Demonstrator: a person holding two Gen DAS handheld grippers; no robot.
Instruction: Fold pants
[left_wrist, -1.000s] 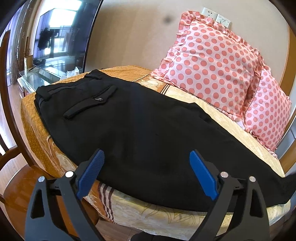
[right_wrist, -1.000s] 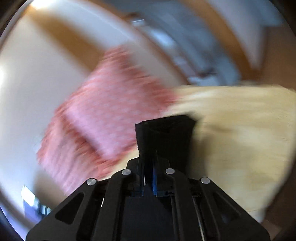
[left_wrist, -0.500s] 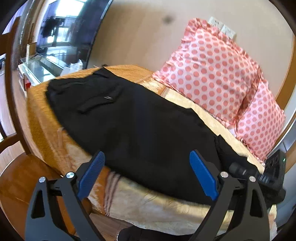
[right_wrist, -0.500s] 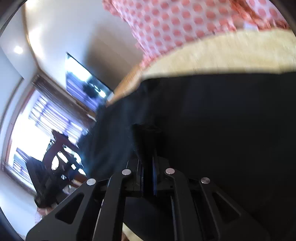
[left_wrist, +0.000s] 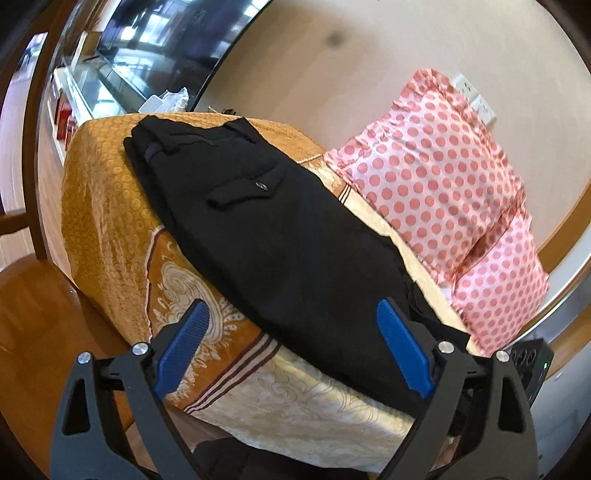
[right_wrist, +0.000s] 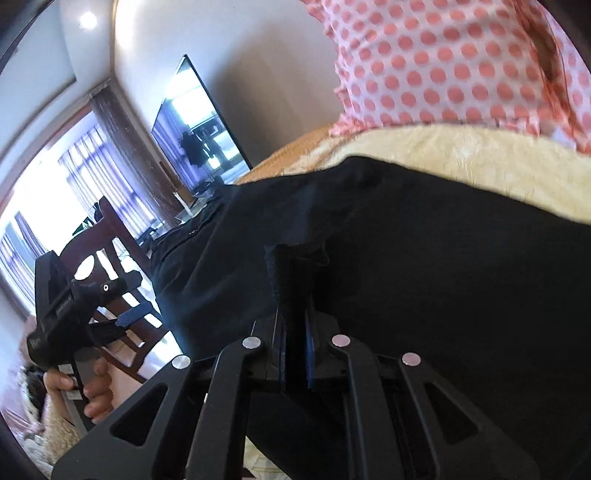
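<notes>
Black pants (left_wrist: 273, 236) lie lengthwise on the gold bedspread (left_wrist: 110, 206), waistband and back pocket at the far left. My left gripper (left_wrist: 291, 347) is open and empty, held off the bed's near edge in front of the pants. My right gripper (right_wrist: 295, 332) is shut on the pants' cuff end (right_wrist: 295, 269) and holds it over the black leg fabric (right_wrist: 443, 277). The right gripper's body shows in the left wrist view (left_wrist: 532, 365) at the far right. The left gripper shows in the right wrist view (right_wrist: 74, 310), held in a hand.
Two pink polka-dot pillows (left_wrist: 436, 170) lean on the wall behind the pants. A TV (right_wrist: 195, 136) and a glass stand (left_wrist: 92, 77) sit past the bed's left end. A wooden chair (right_wrist: 118, 258) stands by the bed.
My right gripper has swung the cuff end over the pants toward the waistband. My left gripper has drawn back and tilted; it stays open.
</notes>
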